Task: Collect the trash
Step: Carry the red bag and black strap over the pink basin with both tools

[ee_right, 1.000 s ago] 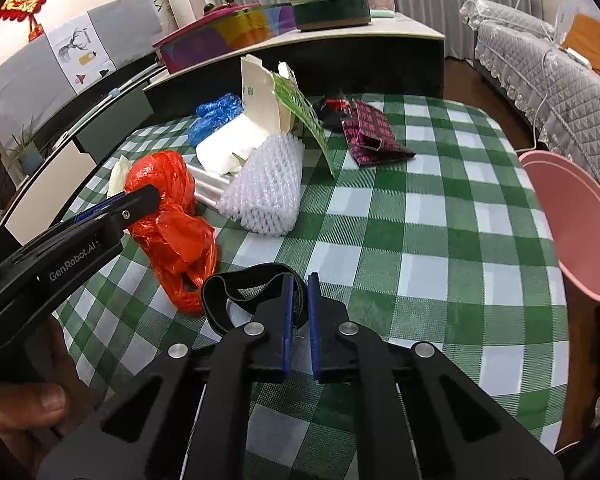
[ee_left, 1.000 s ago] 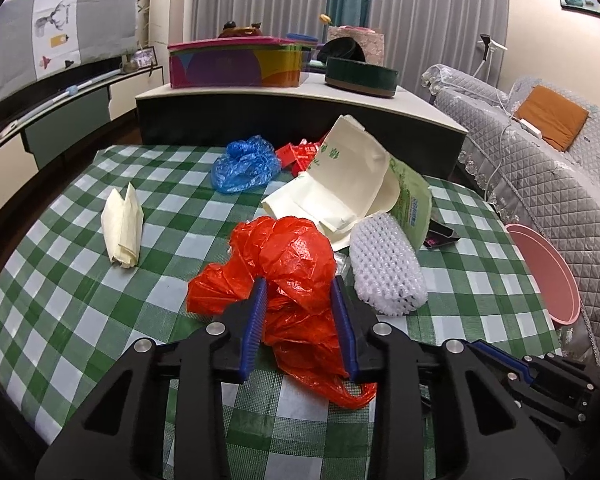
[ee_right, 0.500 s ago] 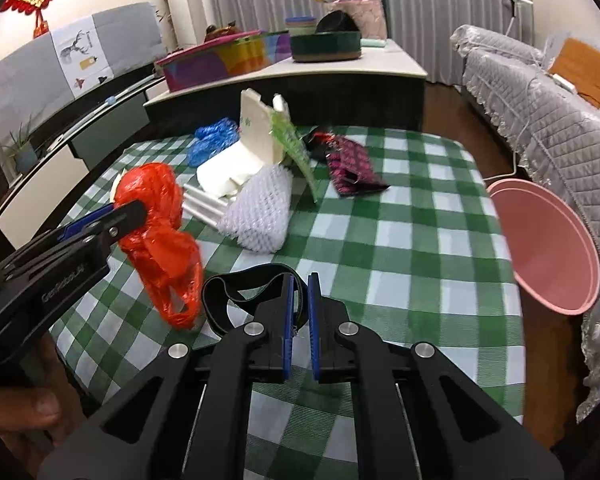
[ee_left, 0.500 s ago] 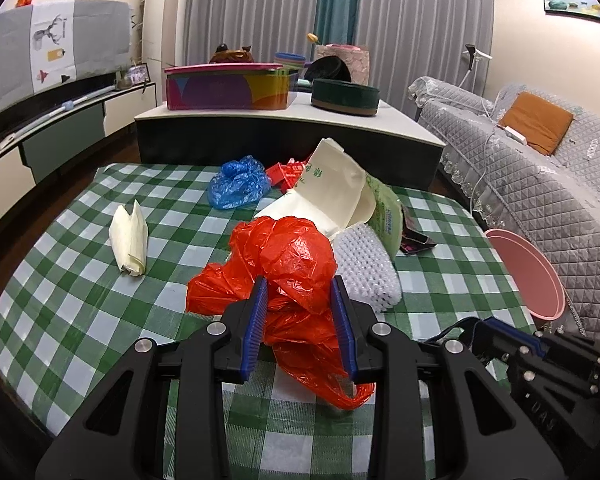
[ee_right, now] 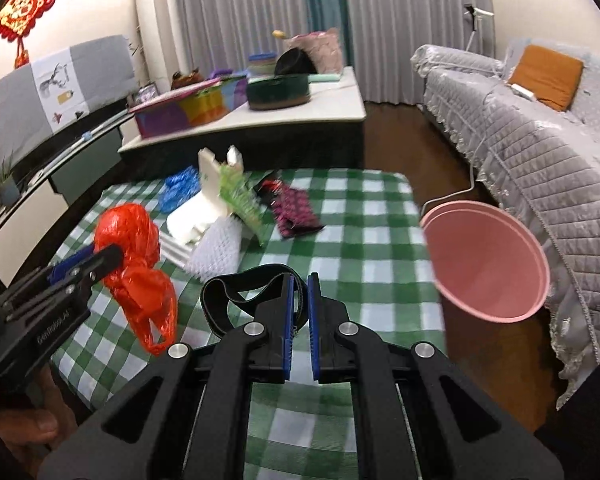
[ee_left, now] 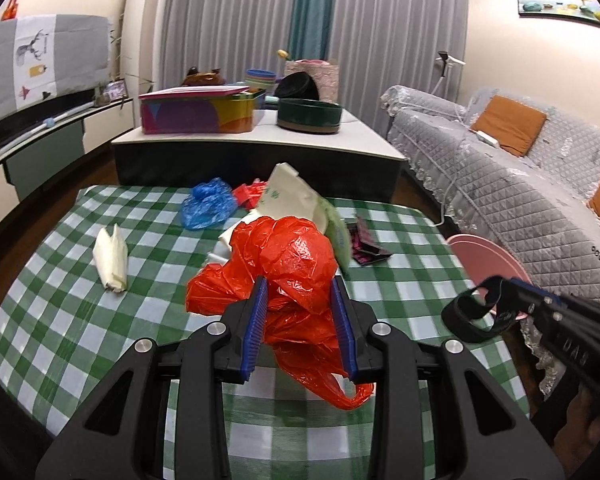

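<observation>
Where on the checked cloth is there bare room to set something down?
Free: the right side of the tablecloth, between the dark patterned packet and the pink basin; also the near-left, around the folded cream paper. Crowded: the middle back, around the foam net and blue bag.

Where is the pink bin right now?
The pink bin is off the right edge of the checked table, in front of the grey sofa; in the left wrist view it peeks out behind the right gripper.
</observation>
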`<action>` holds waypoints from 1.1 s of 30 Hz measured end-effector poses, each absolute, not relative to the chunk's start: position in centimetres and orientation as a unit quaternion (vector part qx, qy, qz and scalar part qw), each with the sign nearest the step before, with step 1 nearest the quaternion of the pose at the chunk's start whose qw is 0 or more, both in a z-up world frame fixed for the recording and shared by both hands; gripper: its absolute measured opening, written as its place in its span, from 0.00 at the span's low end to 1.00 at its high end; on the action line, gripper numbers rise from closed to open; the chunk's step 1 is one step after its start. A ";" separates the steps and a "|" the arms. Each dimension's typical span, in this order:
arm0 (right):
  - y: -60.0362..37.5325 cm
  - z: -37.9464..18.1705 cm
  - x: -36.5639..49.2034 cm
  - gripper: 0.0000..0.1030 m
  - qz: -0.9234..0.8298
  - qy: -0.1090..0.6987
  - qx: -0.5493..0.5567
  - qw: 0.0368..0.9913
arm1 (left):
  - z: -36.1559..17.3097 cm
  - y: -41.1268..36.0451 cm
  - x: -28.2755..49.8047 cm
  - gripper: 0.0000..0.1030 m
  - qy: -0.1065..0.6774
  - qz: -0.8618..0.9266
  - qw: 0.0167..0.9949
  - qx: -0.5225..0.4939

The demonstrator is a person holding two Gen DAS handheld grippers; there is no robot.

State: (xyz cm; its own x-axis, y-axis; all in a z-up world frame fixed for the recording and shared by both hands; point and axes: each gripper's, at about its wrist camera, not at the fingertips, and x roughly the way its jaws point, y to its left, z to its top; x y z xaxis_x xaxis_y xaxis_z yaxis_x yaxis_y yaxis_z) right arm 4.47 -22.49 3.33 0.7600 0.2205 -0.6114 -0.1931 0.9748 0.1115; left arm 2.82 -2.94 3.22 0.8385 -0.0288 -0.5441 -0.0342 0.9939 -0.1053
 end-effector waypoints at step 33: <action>-41.4 10.1 14.1 0.07 -0.019 0.274 0.020 0.961 | 6.2 -21.2 12.5 0.31 0.263 -0.185 0.947 0.034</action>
